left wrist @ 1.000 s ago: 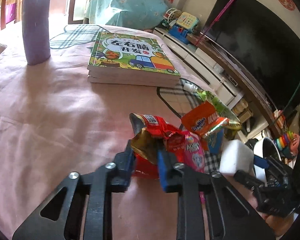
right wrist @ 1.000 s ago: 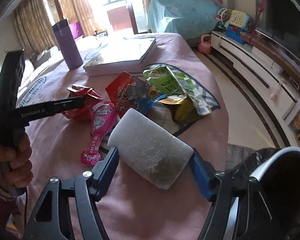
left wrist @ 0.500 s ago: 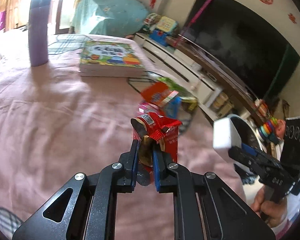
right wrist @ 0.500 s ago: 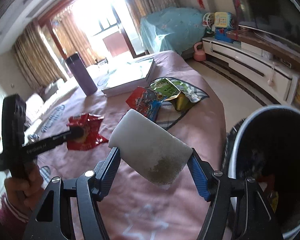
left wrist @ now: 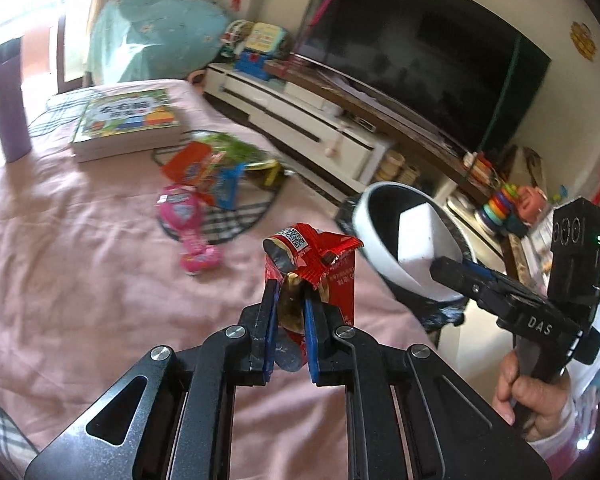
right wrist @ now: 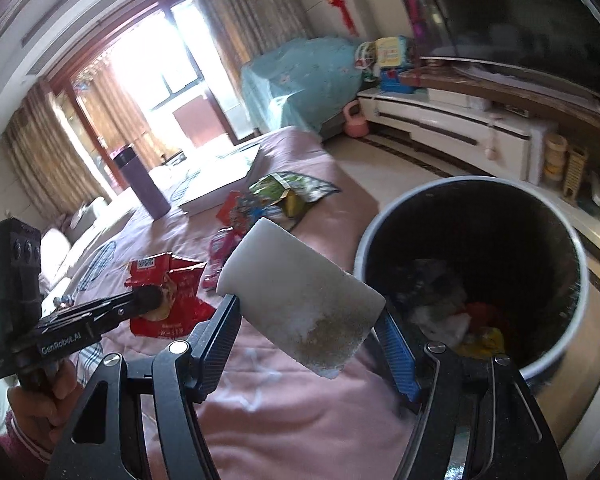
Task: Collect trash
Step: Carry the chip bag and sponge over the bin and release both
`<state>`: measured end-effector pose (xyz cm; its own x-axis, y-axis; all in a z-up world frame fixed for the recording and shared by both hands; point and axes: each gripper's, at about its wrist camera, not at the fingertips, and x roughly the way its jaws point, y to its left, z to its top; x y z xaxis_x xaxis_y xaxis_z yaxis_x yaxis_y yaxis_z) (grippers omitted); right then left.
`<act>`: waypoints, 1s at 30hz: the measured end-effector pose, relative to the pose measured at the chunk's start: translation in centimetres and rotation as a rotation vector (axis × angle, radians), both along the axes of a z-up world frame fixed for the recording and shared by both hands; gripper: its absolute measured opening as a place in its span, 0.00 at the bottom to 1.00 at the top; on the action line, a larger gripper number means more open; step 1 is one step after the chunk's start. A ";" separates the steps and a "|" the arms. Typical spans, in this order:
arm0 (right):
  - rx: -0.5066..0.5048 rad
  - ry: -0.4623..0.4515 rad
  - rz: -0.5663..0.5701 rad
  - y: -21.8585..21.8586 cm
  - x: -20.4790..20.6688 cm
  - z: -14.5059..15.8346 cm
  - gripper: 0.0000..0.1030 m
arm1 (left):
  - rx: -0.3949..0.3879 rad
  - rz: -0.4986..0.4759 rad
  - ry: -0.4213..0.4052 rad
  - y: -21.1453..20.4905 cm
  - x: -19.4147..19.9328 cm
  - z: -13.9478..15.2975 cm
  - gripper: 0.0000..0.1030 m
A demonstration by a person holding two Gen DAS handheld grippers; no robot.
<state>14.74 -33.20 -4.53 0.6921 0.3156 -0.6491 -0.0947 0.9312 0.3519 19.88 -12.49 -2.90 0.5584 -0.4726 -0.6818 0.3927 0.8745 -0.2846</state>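
Note:
My left gripper (left wrist: 292, 294) is shut on a crumpled red snack wrapper (left wrist: 320, 256), held up above the pink tablecloth (left wrist: 80, 280). My right gripper (right wrist: 306, 316) is shut on a white foam block (right wrist: 300, 292) with a dirty brown patch, its jaws wide around it. The block hangs just left of a trash bin (right wrist: 420, 190) with a white rim and black liner, which has trash at its bottom. In the right wrist view the left gripper (right wrist: 148, 296) and red wrapper (right wrist: 172, 280) are to the left. The left wrist view shows the block (left wrist: 418, 240) against the bin (left wrist: 366, 232).
A pink candy wrapper (left wrist: 180, 216) and orange, blue and green wrappers (left wrist: 204, 168) lie on a checked mat. Behind them are a stack of books (left wrist: 128, 124) and a purple bottle (left wrist: 10, 112). The TV (left wrist: 420, 68) and its white cabinet (left wrist: 320, 132) stand beyond the table edge.
Both grippers have risen and swung right toward the bin. The red wrapper came off the table in the left gripper. The bin now fills much more of the right wrist view.

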 end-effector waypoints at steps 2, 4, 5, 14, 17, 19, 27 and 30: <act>-0.001 -0.008 -0.025 -1.0 -0.5 0.3 0.67 | 0.002 -0.018 -0.006 -1.0 -0.2 0.3 0.10; -0.002 -0.013 -0.046 -1.8 -0.8 0.5 0.67 | 0.001 -0.037 -0.008 -1.8 -0.1 0.5 0.10; -0.002 -0.014 -0.058 -2.4 -1.0 0.6 0.67 | 0.002 -0.046 -0.013 -2.4 -0.1 0.7 0.10; -0.018 -0.024 -0.160 -7.1 -1.7 1.0 0.67 | 0.018 -0.116 -0.023 -7.3 0.5 1.5 0.10; -0.025 -0.019 -0.183 -8.3 -1.6 0.9 0.67 | 0.028 -0.132 -0.021 -8.5 0.7 1.3 0.10; -0.025 -0.015 -0.191 -8.9 -1.5 0.7 0.67 | 0.032 -0.142 -0.018 -9.4 1.0 1.2 0.10; -0.020 0.008 -0.206 -10.5 -0.2 -0.2 0.68 | 0.063 -0.161 -0.005 -12.3 2.4 0.6 0.10; -0.020 0.007 -0.209 -11.1 0.2 -0.3 0.69 | 0.070 -0.166 0.005 -13.1 3.0 0.5 0.11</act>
